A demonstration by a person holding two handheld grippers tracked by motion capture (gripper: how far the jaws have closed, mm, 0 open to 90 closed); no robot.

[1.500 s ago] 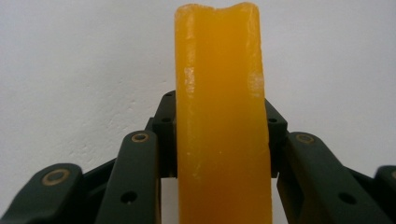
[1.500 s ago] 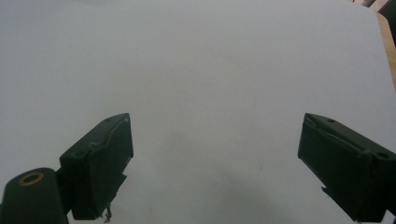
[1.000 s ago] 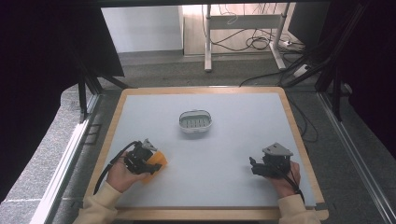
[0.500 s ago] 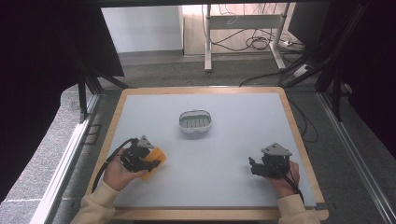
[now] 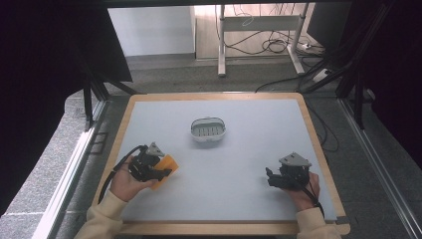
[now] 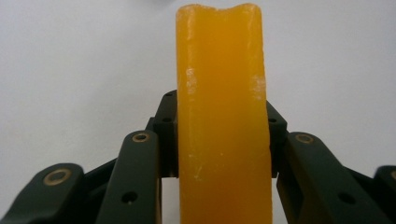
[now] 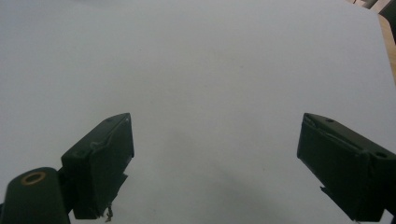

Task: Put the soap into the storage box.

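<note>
The table [image 5: 234, 149] is pale grey-blue with a light wooden rim. The bar [image 6: 222, 121] is bright orange-yellow, with some whitish marks. Both grippers, left [image 5: 161, 173] and right [image 5: 270, 177], are black, with brass-coloured rivets. The dish [image 5: 209, 130] is white with grey slots. The sleeves [image 5: 102, 219] are cream.

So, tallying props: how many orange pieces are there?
1: the orange piece is clamped in the left gripper, near the table's left front. None shows in the tray.
</note>
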